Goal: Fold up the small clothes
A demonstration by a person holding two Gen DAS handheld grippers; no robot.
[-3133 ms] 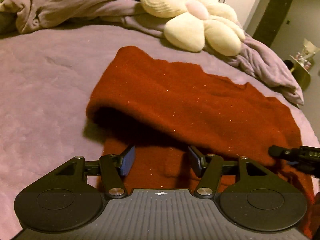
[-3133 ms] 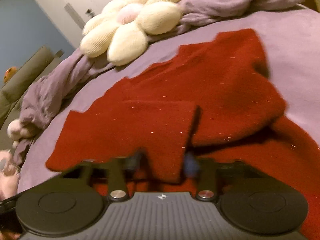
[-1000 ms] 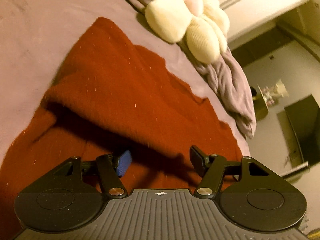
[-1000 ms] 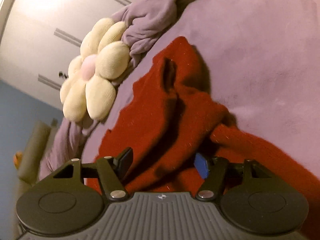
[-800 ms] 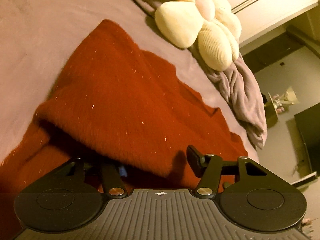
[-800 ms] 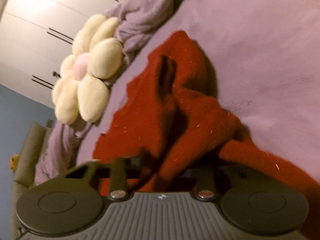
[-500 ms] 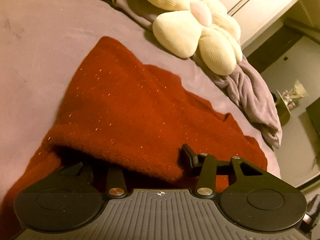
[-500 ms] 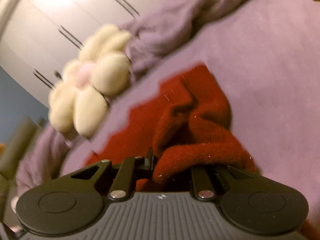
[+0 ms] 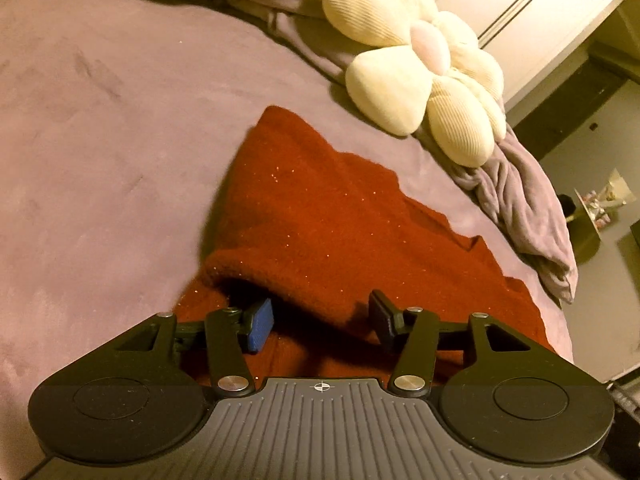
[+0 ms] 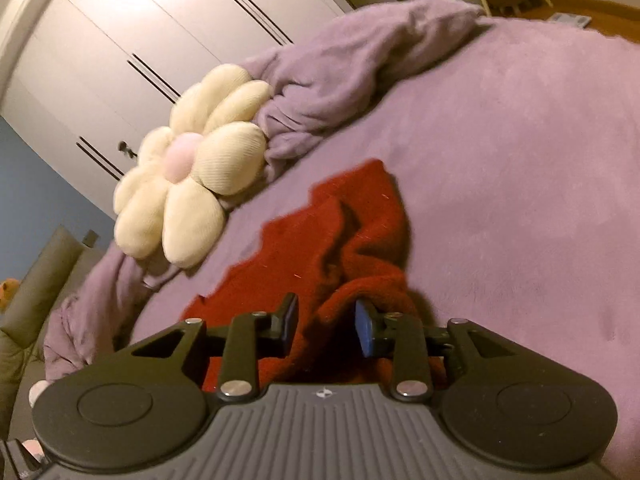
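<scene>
I see the fuzzy dark-red knitted garment [image 9: 340, 220] lying partly folded on the mauve plush bed cover [image 9: 100, 140], one thick fold rolled over toward me. My left gripper [image 9: 320, 318] is spread wide, its fingers either side of that fold's edge. My right gripper [image 10: 326, 320] stands apart too, with red cloth bunched between the fingers, possibly touching the blue pad. A cream flower-shaped ribbed cushion [image 10: 188, 168] rests against the crumpled lilac blanket [image 10: 340, 80] beyond

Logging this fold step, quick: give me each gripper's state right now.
Left gripper: open, a fold of the fuzzy dark red knit garment lying between its fingers, not clamped.
Right gripper: open, red fabric bunched in the gap, not clamped.
</scene>
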